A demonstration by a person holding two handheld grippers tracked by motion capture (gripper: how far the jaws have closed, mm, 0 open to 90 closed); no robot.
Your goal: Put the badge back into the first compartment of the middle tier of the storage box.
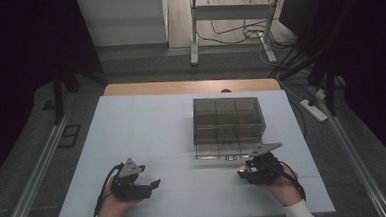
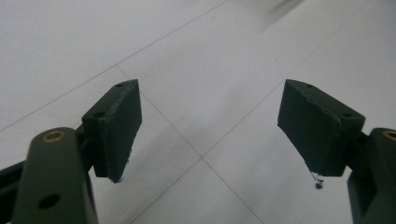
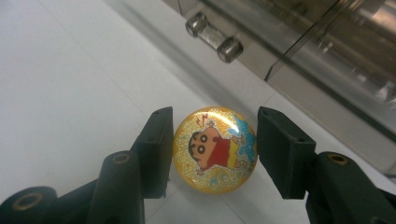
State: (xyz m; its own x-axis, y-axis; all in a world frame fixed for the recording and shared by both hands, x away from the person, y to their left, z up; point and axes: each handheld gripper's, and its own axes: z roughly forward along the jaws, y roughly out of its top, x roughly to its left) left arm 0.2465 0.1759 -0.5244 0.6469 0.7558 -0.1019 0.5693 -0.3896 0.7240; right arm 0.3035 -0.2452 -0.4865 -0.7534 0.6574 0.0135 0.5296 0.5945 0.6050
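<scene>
A round yellow glitter badge (image 3: 214, 148) with a cartoon child on it sits between the jaws of my right gripper (image 3: 212, 156), and both pads touch its rim. In the high view the right gripper (image 1: 243, 172) is low over the white table, just in front of the smoky clear drawer box (image 1: 228, 117), with the badge (image 1: 241, 169) as a yellow speck at its tips. The box's bottom drawer (image 1: 223, 152) is pulled out toward me, and its clear handle (image 3: 214, 37) lies just beyond the badge. My left gripper (image 1: 154, 184) rests at the front left, its jaws wide apart (image 2: 210, 130) over bare table.
The white table top (image 1: 147, 131) has faint seam lines. A wooden strip (image 1: 145, 88) runs along its far edge. Metal rails (image 1: 39, 166) flank the table, and cables (image 1: 247, 33) and a stand's legs lie on the floor behind.
</scene>
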